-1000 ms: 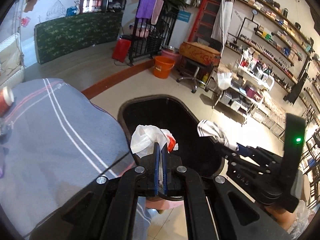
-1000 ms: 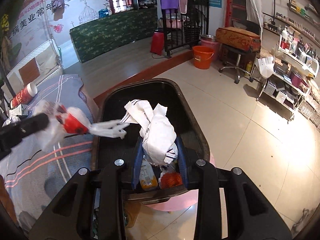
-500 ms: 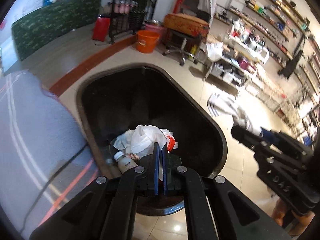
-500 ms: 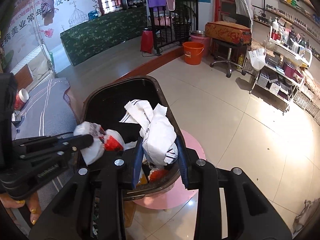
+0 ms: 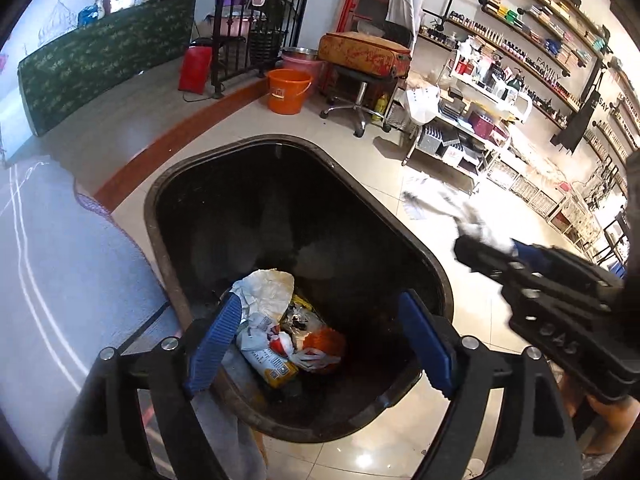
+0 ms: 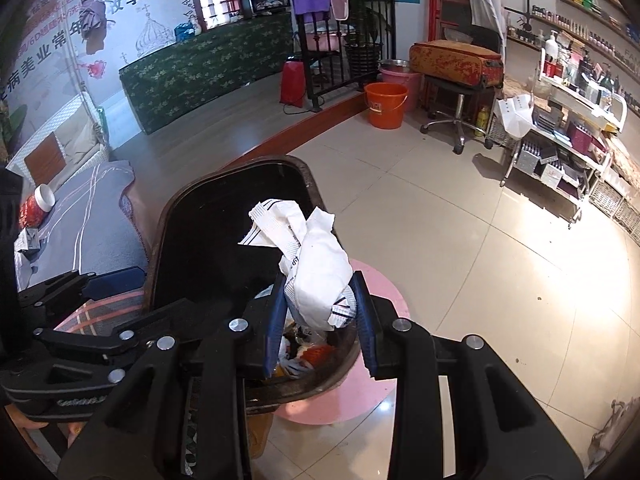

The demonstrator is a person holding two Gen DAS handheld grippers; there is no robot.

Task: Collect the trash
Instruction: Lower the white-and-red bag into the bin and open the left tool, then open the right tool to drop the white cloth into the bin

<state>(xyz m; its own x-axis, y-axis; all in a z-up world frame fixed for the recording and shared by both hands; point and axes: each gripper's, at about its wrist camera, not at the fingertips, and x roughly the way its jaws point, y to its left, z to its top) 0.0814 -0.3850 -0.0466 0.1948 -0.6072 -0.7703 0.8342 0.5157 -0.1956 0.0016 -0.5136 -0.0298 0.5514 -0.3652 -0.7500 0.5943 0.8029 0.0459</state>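
Bin (image 5: 400, 236) below: left tongs (image 5: 320, 344) wide, empty; right tongs (image 6: 320, 312) gripping wrapper (image 6: 316, 264). Risk: release off-centre, wrapper lands outside rim.

We see a glossy beige tiled floor (image 6: 460, 248) carrying a black plastic trash bin (image 5: 424, 256) on a round pink mat (image 6: 380, 284), an orange plastic bucket (image 5: 289, 90), and a chrome-legged swivel stool (image 6: 456, 120) beyond.
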